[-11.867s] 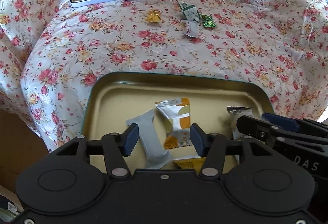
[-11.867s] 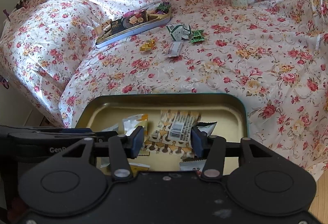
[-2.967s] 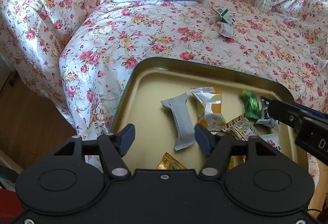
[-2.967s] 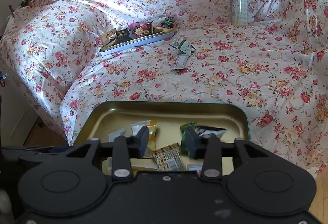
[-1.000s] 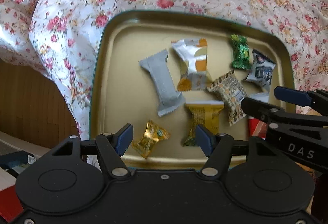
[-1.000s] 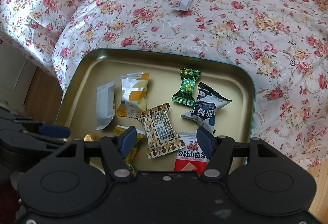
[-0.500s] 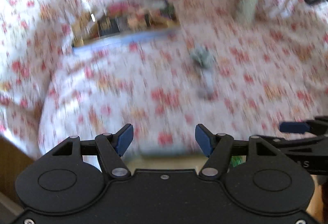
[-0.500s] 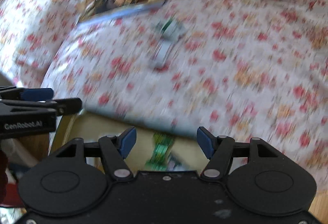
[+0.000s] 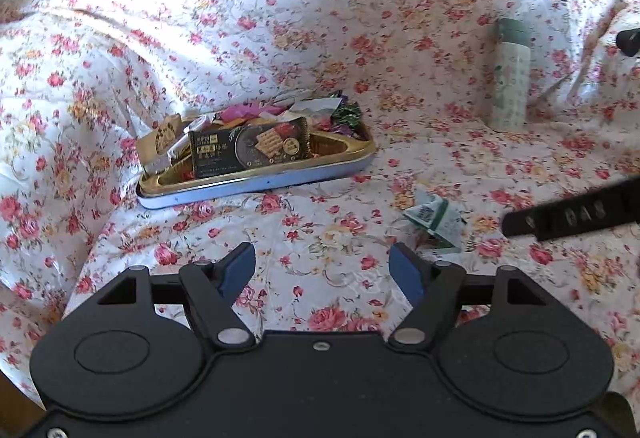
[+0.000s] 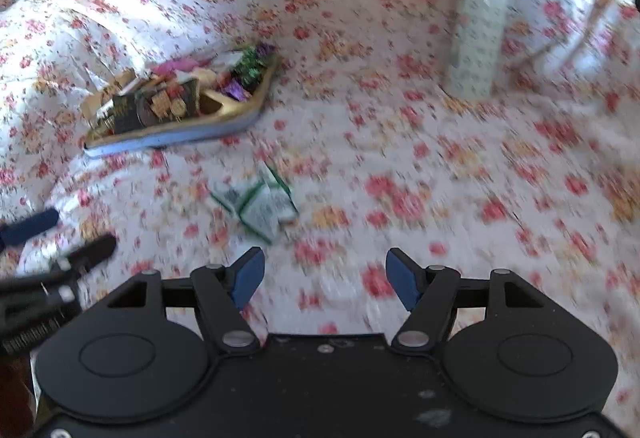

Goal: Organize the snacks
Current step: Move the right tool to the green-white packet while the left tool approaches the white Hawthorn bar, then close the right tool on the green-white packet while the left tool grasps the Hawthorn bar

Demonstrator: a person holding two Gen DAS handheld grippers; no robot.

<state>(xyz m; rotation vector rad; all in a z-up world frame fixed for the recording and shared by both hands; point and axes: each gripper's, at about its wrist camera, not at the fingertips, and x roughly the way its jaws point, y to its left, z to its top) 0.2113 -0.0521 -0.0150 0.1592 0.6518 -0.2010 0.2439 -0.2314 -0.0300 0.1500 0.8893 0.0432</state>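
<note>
Left claw (image 9: 322,274) wide and empty over flowered sheet (image 9: 320,37), right claw (image 10: 324,274) wide and empty, green-white packets (image 10: 260,207) just ahead, snack tin (image 9: 256,177) far left, bottle (image 9: 510,77) far right

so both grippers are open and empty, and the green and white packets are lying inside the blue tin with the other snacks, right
Not quite. The green and white packets lie loose on the floral cover, outside the blue tin, as the left wrist view shows. The left gripper and right gripper are open and empty.
</note>
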